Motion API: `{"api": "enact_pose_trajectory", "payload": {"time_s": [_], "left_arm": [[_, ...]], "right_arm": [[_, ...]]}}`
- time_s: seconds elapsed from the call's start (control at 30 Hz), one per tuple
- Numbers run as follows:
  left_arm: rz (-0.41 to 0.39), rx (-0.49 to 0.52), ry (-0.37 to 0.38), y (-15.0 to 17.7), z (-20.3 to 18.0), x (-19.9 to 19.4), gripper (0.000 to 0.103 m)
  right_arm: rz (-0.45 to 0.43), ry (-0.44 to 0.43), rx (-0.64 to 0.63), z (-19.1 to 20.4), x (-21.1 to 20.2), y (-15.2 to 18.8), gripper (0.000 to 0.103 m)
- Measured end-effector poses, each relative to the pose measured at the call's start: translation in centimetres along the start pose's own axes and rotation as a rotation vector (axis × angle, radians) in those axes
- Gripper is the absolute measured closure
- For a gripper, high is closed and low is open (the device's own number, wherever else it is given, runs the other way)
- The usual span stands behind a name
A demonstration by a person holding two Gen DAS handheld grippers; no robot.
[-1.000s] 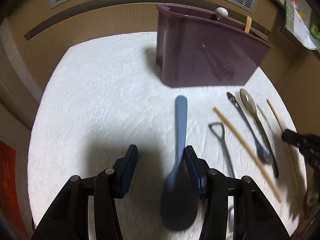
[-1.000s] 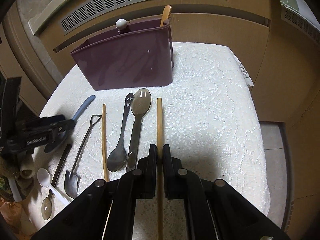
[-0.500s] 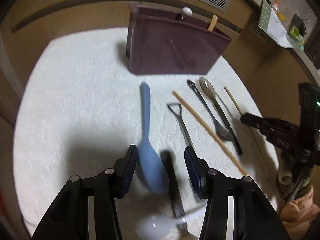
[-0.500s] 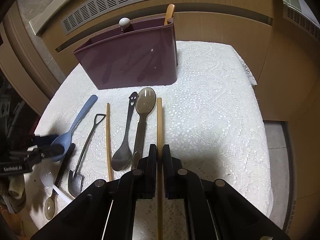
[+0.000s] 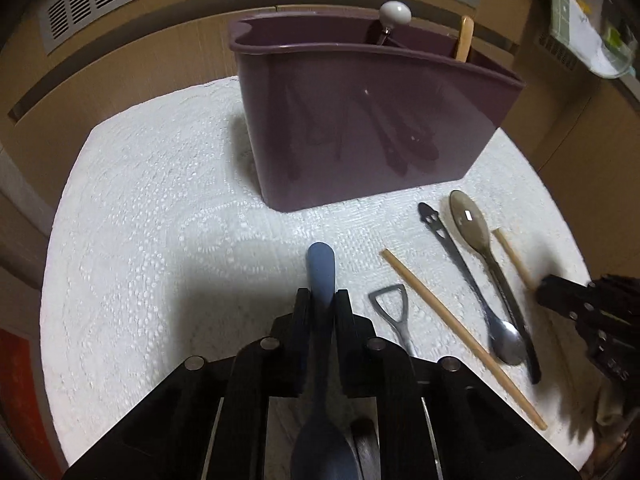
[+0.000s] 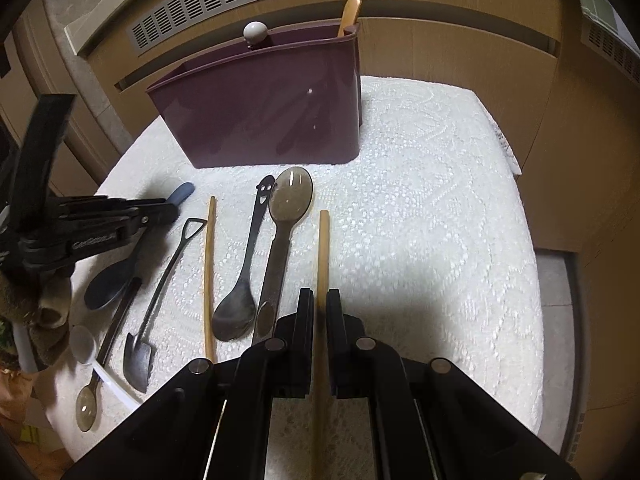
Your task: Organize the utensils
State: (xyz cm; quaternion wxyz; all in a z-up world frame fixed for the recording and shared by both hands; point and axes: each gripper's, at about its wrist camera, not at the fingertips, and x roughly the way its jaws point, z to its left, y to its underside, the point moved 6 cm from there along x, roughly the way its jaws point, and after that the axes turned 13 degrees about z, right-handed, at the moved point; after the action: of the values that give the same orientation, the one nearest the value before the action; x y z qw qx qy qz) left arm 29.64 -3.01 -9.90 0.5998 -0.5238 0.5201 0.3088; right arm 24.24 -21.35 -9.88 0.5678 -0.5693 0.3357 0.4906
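Note:
My left gripper (image 5: pixel 322 300) has its jaws closing on the handle of the blue spoon (image 5: pixel 320 264), and the pads press on it. The spoon's bowl lies under the gripper body, on the white tablecloth (image 5: pixel 160 240). In the right wrist view the left gripper (image 6: pixel 168 210) sits over that blue spoon (image 6: pixel 108 284) at the left. My right gripper (image 6: pixel 320 300) is shut on a wooden chopstick (image 6: pixel 323 248) that points toward the purple caddy (image 6: pixel 260 120). The purple caddy (image 5: pixel 360 128) stands at the far side of the table.
Between the grippers lie a second chopstick (image 5: pixel 452 320), a shovel-shaped spoon (image 5: pixel 392 304), a metal spoon with a face cut-out (image 5: pixel 472 280) and a grey translucent spoon (image 5: pixel 472 224). A white-knobbed utensil (image 5: pixel 395 13) and a wooden handle (image 5: pixel 466 40) stand in the caddy. Small spoons (image 6: pixel 86 404) lie near the left edge.
My left gripper, open beside the blue spoon's bowl half a second ago, has shifted to the handle and closed on it. The right gripper has stayed shut on the chopstick.

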Motion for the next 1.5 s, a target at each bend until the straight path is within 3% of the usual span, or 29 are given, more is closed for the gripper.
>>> {"api": "enact_pose_trajectory", "payload": {"time_s": [0.3,0.57,1.07,1.17,1.37,1.5], "left_arm": [[-0.112,-0.058,0.062,2.5,0.8,-3.5,0.091],[-0.224,-0.055,0.063,2.8,0.0,-7.7,0.091],[-0.336,-0.029,0.071,2.6,-1.4,-13.2,0.094],[-0.324,-0.034,0.073,2.4,-1.2,-13.1,0.094],[-0.151,-0.119,0.088,2.1,0.8,-8.5,0.092],[-0.093,-0.063,0.131,2.2,-0.1,-5.9,0.092]], "right_arm": [[0.049,0.131,-0.062,1.4,1.9,-2.3,0.097],[-0.066,0.057,-0.037,1.9,-2.9,-1.9,0.097],[-0.225,0.01,-0.05,3.5,-10.4,-2.3,0.097],[-0.236,0.004,-0.05,3.5,-10.9,-2.4,0.097],[-0.207,0.024,-0.043,2.9,-10.0,-2.3,0.097],[-0.175,0.018,-0.024,2.1,-8.8,-2.0,0.097]]}}
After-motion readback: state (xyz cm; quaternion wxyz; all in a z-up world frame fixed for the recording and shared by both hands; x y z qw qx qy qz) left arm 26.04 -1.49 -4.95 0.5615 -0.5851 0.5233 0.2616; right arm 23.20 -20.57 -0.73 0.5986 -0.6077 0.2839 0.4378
